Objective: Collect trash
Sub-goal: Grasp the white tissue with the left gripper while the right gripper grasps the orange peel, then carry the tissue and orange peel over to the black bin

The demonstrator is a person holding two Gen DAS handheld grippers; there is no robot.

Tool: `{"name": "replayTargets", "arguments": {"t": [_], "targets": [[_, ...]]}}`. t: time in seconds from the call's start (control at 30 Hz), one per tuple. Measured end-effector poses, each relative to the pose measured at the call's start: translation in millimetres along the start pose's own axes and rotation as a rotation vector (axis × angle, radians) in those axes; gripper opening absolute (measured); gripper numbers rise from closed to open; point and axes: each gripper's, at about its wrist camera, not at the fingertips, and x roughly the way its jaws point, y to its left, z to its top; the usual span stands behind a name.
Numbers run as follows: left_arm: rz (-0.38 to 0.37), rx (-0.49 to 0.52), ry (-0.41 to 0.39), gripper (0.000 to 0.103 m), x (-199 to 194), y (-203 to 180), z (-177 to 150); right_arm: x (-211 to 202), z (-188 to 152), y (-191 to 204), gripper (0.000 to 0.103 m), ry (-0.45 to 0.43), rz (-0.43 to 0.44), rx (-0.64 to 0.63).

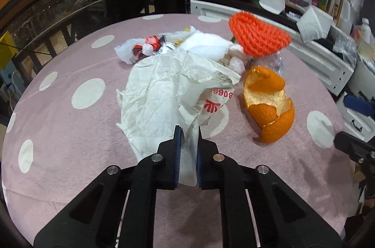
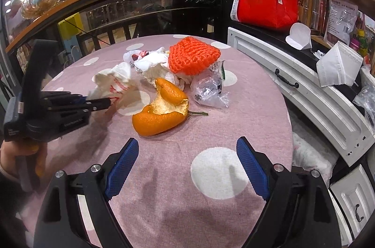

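A crumpled white paper wrapper (image 1: 161, 93) with red print lies on the pink dotted tablecloth (image 1: 70, 165). My left gripper (image 1: 188, 133) is shut on its near edge, the paper pinched between the blue pads. To its right sits an orange peel (image 1: 269, 104). Behind lie an orange foam net (image 1: 257, 36), white tissues (image 1: 206, 43) and a red-and-white wrapper (image 1: 150, 43). In the right wrist view my right gripper (image 2: 187, 154) is open over bare cloth, just short of the orange peel (image 2: 161, 112). The left gripper (image 2: 106, 103) holds the paper wrapper (image 2: 114, 79) at the left. A clear plastic bag (image 2: 208, 89) lies beside the foam net (image 2: 192, 55).
A white cabinet (image 2: 304, 88) with dark handles runs close along the table's right side. A red bag (image 2: 264, 1) and white paper pieces (image 2: 339, 65) sit on it. A dark glass counter (image 2: 140, 13) stands behind the table. A person's hand (image 2: 14, 154) grips the left tool.
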Motion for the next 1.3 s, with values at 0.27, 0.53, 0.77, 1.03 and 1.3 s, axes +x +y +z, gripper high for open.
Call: {"name": "replayTargets", "arguments": {"t": [0.27, 0.53, 0.77, 1.03, 1.3], "targets": [[-0.014, -0.077, -0.072, 0.009, -35.4, 20.2, -8.4, 14.9, 10.6, 13.4, 0.084, 0.002, 0.039, -0.048], [-0.019, -0.100, -0.121, 0.009, -62.3, 27.7, -16.3, 59.3, 26.3, 21.0, 0.093, 0.080, 0.132, -0.105], [-0.021, -0.111, -0.138, 0.009, -70.6, 31.9, -18.5, 95.3, 37.8, 25.4, 0.094, 0.150, 0.130, -0.147], [-0.027, -0.112, -0.126, 0.009, -66.7, 31.8, -20.6, 104.7, 40.1, 35.7, 0.066, 0.159, 0.085, -0.190], [-0.032, -0.124, -0.133, 0.009, -72.5, 27.6, -22.1, 83.4, 38.8, 35.2, 0.030, 0.107, 0.042, -0.200]]}}
